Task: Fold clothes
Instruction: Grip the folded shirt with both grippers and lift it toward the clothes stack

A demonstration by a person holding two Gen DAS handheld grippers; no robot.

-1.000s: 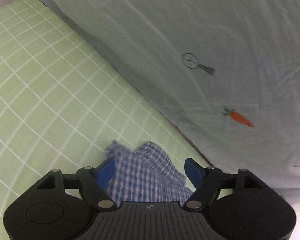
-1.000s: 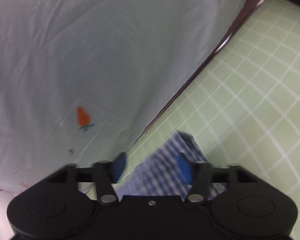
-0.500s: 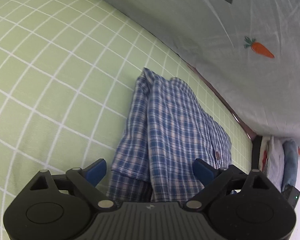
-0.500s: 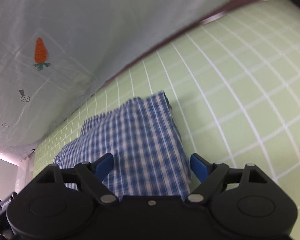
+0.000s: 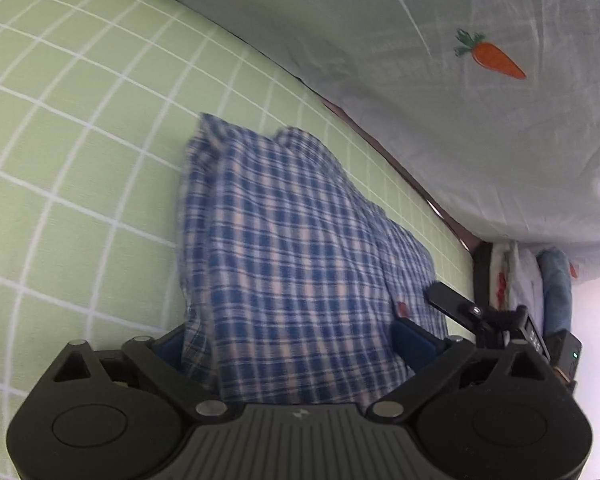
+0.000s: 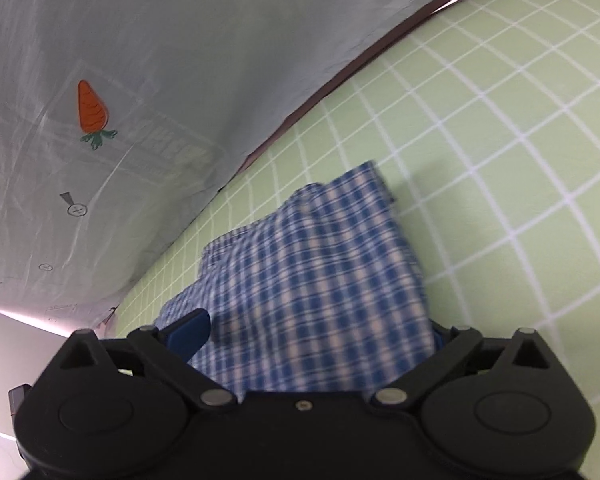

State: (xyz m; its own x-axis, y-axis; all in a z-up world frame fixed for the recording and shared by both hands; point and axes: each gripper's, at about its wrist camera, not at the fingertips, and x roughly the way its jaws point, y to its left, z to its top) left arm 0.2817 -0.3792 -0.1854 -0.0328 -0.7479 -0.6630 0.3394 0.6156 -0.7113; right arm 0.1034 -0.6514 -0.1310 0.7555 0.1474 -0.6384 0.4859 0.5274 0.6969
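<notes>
A blue and white plaid shirt lies folded on the green grid bedsheet. My left gripper hovers low over its near end. The cloth bulges up between the two blue fingers and the jaws are closing, with the pads standing apart from the cloth. In the right wrist view the same shirt fills the space between the fingers of my right gripper. Its jaws are opening wide and its right finger is mostly hidden behind the fabric.
A pale grey sheet with a carrot print hangs along the bed's far side above a dark red-brown edge. Black parts of the other gripper show at the right of the left wrist view. Folded bedding sits beyond.
Both grippers have sunk toward the bed and tipped downward. The shirt, bunched between the fingers before, now lies spread on the sheet. The right jaws have spread much wider.
</notes>
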